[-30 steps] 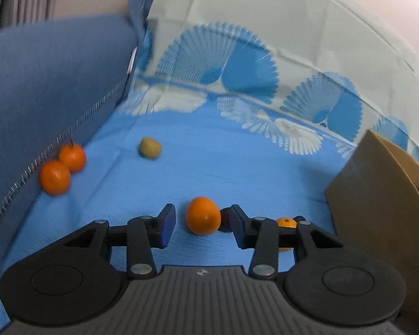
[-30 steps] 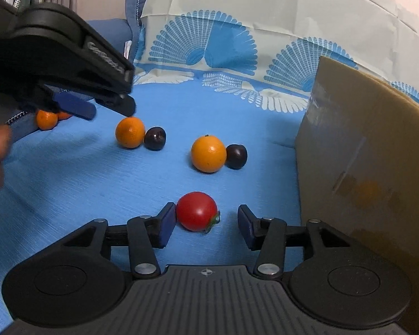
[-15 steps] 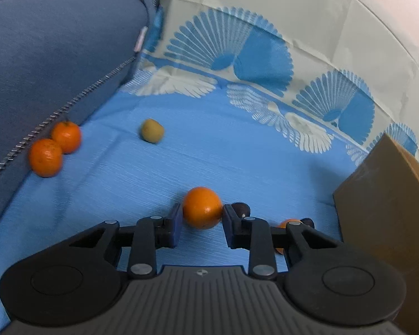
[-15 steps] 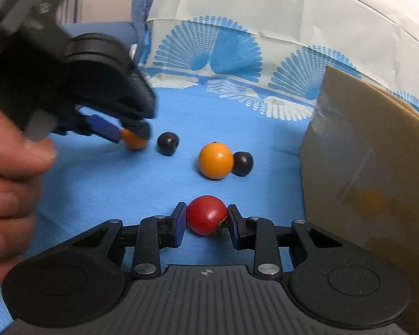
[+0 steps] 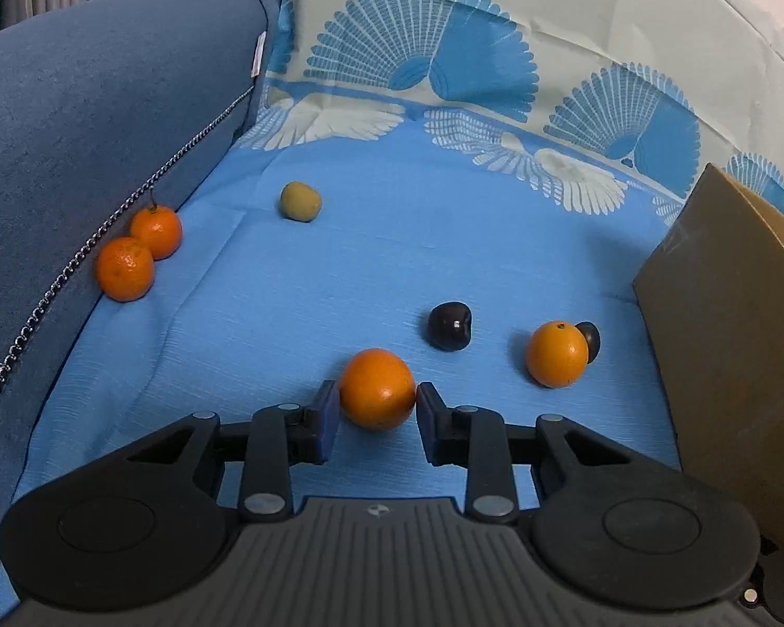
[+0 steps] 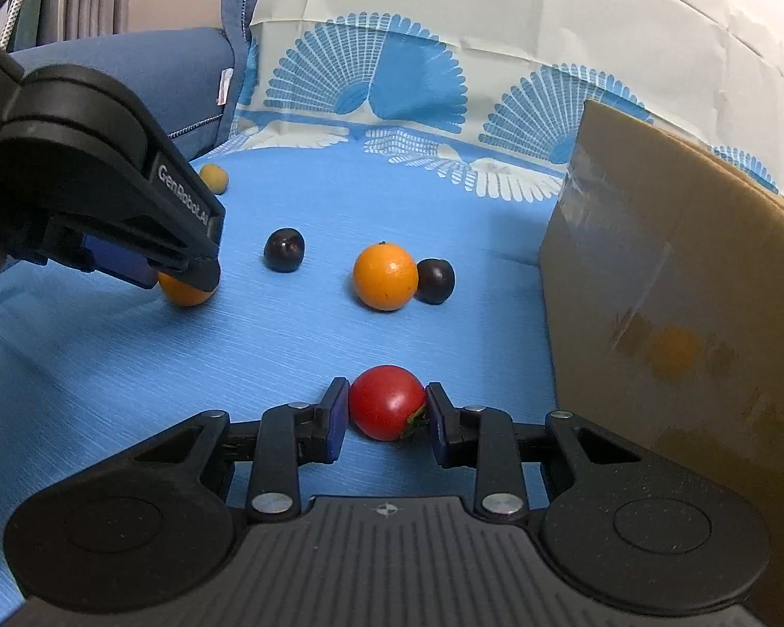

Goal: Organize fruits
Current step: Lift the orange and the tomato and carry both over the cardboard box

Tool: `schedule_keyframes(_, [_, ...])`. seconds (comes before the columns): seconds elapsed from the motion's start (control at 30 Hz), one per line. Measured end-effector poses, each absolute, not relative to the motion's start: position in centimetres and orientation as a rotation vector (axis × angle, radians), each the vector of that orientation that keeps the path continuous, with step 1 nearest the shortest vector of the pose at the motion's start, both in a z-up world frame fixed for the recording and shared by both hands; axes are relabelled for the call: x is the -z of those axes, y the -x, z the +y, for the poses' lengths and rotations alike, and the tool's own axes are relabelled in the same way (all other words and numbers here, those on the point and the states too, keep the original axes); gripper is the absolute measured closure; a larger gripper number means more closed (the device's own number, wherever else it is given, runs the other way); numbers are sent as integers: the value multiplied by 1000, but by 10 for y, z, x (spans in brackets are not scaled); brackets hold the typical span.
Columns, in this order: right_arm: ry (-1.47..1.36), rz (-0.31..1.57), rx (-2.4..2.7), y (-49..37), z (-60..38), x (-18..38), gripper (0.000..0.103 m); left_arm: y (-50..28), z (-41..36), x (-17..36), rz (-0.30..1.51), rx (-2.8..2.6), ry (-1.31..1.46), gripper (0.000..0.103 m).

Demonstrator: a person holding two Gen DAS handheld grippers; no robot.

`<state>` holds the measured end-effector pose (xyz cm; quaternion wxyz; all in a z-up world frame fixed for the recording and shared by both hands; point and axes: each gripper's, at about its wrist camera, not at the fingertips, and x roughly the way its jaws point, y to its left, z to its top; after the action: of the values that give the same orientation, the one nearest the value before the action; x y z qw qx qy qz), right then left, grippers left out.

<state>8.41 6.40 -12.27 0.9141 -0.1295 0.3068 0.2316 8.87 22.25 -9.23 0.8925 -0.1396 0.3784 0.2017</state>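
My left gripper (image 5: 375, 410) is shut on an orange (image 5: 377, 388) that sits low over the blue cloth; the same gripper (image 6: 180, 274) and orange (image 6: 183, 293) show at the left of the right wrist view. My right gripper (image 6: 387, 410) is shut on a red tomato (image 6: 387, 401) just above the cloth. Loose on the cloth are a second orange (image 5: 557, 353) (image 6: 385, 276), two dark plums (image 5: 448, 325) (image 5: 589, 339) (image 6: 284, 250) (image 6: 435, 280), two tangerines (image 5: 125, 268) (image 5: 157, 231) and an olive-green fruit (image 5: 300, 201) (image 6: 214, 177).
A brown cardboard box (image 6: 679, 287) (image 5: 731, 324) stands at the right. A dark blue cushion (image 5: 78, 120) borders the left. A fan-patterned cloth (image 5: 444, 62) rises at the back.
Both grippers have closed: the left onto the orange, the right onto the tomato. The left wrist view has pulled back and up, so the plums and second orange now show.
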Motion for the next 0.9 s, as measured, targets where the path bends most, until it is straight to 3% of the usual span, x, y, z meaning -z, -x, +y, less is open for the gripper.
schedule_keyframes(0.5, [278, 631, -486, -84, 64, 118, 71, -91, 224, 87, 734, -423, 286, 67])
schedule_keyframes(0.9, [171, 484, -496, -53, 34, 14, 71, -22, 198, 25, 476, -295, 333, 67])
